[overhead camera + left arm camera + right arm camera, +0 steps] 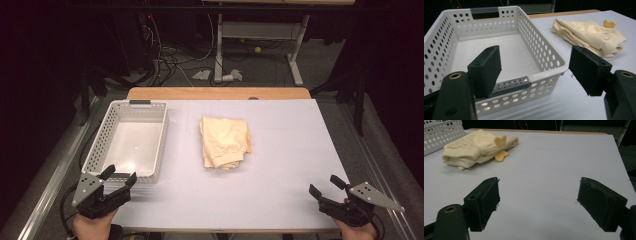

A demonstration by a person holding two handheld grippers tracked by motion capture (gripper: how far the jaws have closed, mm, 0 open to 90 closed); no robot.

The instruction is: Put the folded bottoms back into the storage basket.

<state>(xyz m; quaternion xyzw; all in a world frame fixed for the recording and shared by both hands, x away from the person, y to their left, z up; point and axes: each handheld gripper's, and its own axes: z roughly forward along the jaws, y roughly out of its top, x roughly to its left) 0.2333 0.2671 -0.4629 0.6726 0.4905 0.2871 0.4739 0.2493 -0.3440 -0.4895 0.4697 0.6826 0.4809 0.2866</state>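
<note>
A folded pale yellow garment [224, 141] lies on the white table top, near its middle; I also see the garment [589, 35] from the left gripper and the garment [477, 147] from the right gripper, with small yellow tabs sticking out. A white perforated basket [150, 145] stands empty at the left; its near rim [549, 72] lies just ahead of my left gripper [120, 177], which is open and empty at the table's front left. My right gripper [325, 187] is open and empty at the front right, over bare table [539, 192].
The table top [290, 145] ends in a wooden strip at the back. Beyond it on the floor are cables [170, 60] and a white desk frame [260, 35]. Dark curtains stand on both sides.
</note>
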